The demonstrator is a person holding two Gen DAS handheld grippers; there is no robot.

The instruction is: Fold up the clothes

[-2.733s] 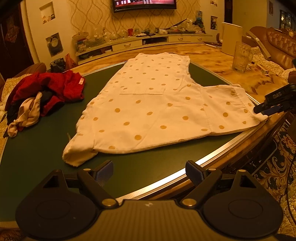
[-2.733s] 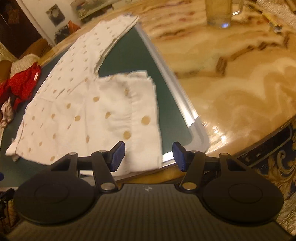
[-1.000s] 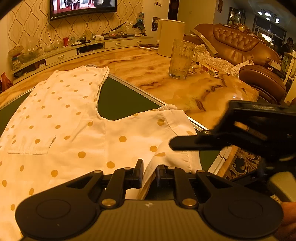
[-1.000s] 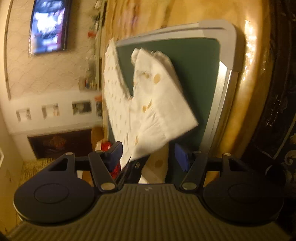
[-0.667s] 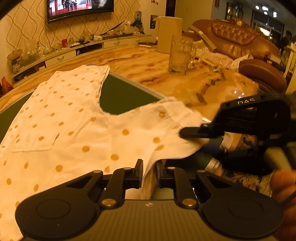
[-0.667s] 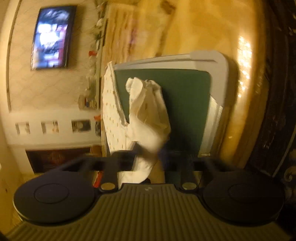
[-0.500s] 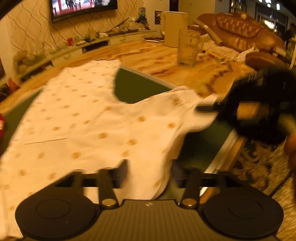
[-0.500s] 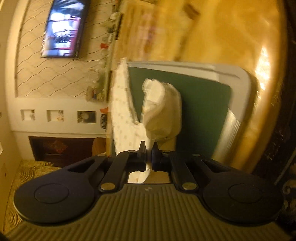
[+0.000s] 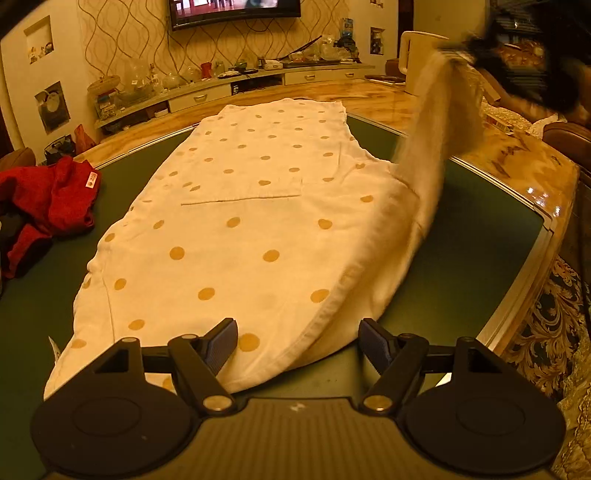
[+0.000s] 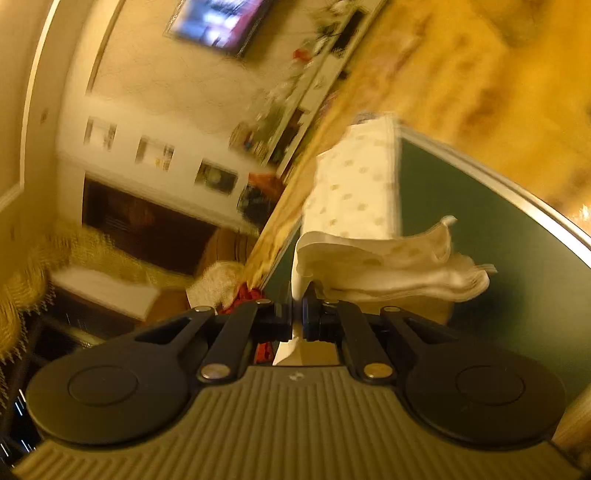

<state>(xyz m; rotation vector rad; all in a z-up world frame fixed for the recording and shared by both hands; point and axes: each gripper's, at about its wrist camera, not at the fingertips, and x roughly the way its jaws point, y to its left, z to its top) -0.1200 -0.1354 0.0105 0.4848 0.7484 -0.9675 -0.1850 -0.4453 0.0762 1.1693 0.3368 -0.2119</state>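
The dotted garment (image 9: 258, 206) lies on the green mat (image 9: 480, 229); soft, light, probably slippery. The right gripper (image 10: 297, 314) pinches its three-o'clock sleeve; the left gripper (image 9: 297, 343) is spread, empty.

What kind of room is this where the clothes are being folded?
Most likely a home living room. A television hangs on a patterned wall above a long low cabinet crowded with ornaments, and a brown leather sofa sits to the right. The polka-dot garment lies on a green-topped table.
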